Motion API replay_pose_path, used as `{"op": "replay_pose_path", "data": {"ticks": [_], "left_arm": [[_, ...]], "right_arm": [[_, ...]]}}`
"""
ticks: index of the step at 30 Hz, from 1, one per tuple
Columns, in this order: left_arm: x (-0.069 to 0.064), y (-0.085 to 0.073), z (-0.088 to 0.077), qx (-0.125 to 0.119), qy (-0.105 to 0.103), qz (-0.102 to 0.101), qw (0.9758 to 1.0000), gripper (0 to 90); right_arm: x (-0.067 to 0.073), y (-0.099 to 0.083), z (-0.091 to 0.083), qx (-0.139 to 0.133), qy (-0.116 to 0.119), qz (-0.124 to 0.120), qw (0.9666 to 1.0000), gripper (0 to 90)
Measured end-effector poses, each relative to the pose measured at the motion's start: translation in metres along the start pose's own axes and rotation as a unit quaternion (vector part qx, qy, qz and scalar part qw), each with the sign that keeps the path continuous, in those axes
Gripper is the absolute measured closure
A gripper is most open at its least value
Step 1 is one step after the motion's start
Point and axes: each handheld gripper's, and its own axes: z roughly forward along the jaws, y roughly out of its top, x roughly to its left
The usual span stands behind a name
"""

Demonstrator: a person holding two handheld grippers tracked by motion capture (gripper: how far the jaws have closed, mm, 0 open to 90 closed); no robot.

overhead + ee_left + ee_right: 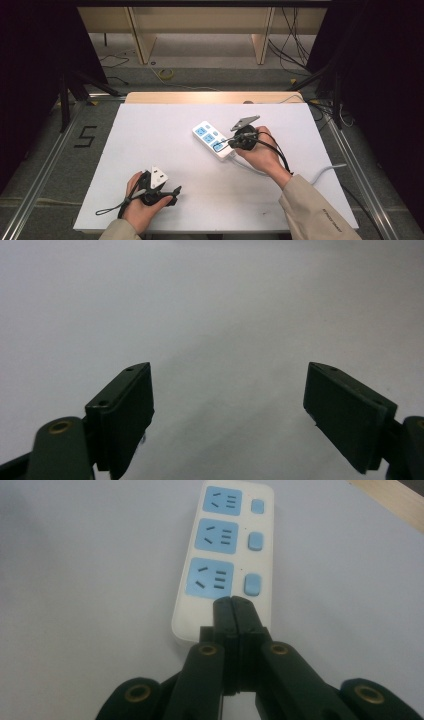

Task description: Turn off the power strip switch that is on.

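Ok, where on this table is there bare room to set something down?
The white table is bare left of the power strip, up to its far-left corner, and between the left gripper and right gripper. It is crowded where the shut right gripper meets the strip.

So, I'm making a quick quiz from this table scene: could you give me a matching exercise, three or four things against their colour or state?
Things:
1. left gripper
2. right gripper
3. power strip
4. socket faces

Colour or state:
a. white body, lying flat on the table
b. jaws wide apart, nothing between them
c. light blue
d. jaws shut together, tips over the strip's near end

Pairs: 1-b, 2-d, 3-a, 4-c
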Motion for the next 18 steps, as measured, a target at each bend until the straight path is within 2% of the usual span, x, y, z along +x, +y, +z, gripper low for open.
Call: {"op": "replay_pose_path", "data": {"ticks": [18], "left_arm": [[0.0,0.001,-0.001,-0.005,0.0,-0.001,1.0,21.3]], "right_arm": [[-0.004,0.009,0.014,0.01,-0.011,0.0,0.9999,90.0]]}}
